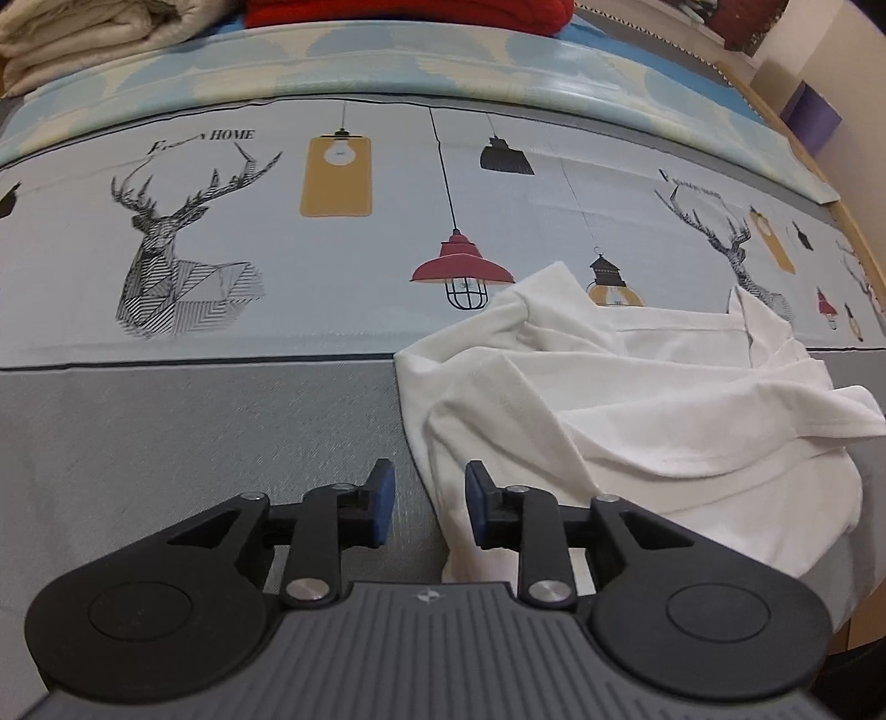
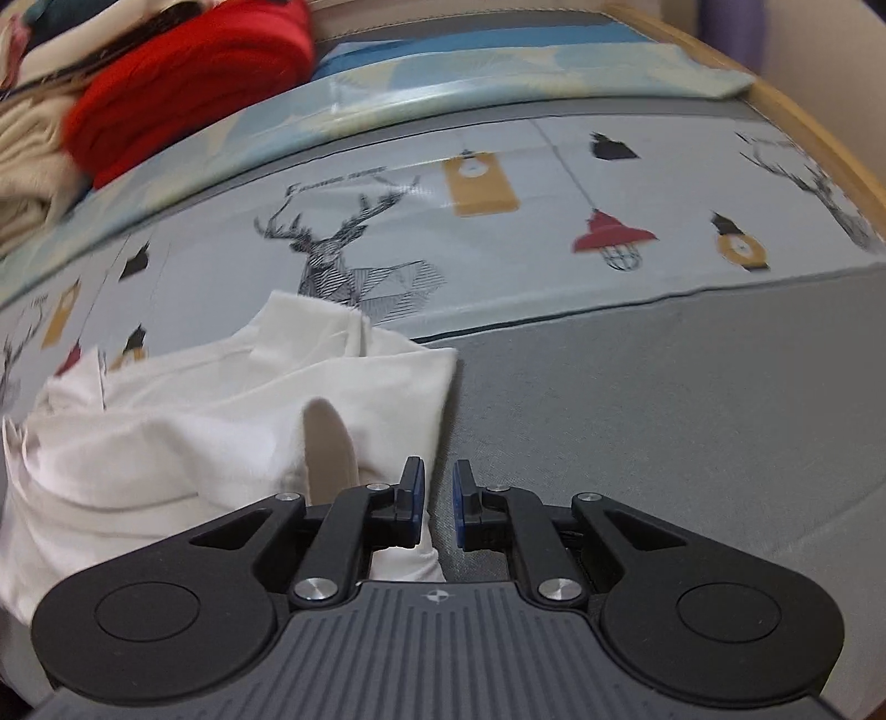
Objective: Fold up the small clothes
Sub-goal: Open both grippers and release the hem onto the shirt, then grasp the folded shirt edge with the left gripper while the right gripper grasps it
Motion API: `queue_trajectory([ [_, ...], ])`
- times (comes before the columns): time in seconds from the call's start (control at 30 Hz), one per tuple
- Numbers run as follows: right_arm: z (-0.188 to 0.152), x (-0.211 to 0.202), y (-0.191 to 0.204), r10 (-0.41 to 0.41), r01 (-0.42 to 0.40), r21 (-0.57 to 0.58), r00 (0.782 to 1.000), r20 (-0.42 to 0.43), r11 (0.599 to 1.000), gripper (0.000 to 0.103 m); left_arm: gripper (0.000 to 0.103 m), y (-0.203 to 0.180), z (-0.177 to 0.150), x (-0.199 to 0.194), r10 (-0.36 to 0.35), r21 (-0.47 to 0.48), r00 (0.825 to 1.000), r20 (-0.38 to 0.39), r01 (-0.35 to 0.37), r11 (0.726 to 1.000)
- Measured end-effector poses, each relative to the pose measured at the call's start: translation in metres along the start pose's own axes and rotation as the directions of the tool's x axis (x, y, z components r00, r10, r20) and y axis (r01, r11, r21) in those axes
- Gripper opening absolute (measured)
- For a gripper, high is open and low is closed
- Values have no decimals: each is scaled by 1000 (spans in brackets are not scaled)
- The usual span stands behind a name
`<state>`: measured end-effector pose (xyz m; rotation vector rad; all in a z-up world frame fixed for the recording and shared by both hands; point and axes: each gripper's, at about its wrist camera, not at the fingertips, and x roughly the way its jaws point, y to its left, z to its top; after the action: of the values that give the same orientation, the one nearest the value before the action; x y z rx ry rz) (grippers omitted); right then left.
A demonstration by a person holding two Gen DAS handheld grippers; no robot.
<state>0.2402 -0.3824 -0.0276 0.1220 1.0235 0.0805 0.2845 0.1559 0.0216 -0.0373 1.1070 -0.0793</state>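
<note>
A crumpled white garment (image 1: 609, 399) lies on the bed sheet (image 1: 194, 432), to the right in the left wrist view. My left gripper (image 1: 429, 498) is open just above the garment's left edge. One of its fingers is over the grey sheet and the other is over the white cloth, and nothing is pinched. In the right wrist view the same garment (image 2: 194, 421) lies to the left, with a fold standing up in it. My right gripper (image 2: 438, 498) hovers at the garment's right edge. Its jaws are narrowly apart, with grey sheet (image 2: 664, 415) showing in the gap.
The sheet has a printed band of deer and lamps (image 1: 332, 221). Behind it lie a folded pale blue blanket (image 1: 387, 61), a red folded garment (image 2: 194, 77) and cream folded cloth (image 1: 83, 39). A wooden bed edge (image 2: 803, 111) runs along the right.
</note>
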Motion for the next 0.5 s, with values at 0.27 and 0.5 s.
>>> queue_trajectory([
  [0.27,6,25,45,32,-28,-246,999,13,969,11,43,-12,16,36,16,51,1000,-16,-15,999],
  [0.5,25,46,50,22,-10,-222,998,52,975,19,49,-27,33,54,-2,108,999,52,-3,994],
])
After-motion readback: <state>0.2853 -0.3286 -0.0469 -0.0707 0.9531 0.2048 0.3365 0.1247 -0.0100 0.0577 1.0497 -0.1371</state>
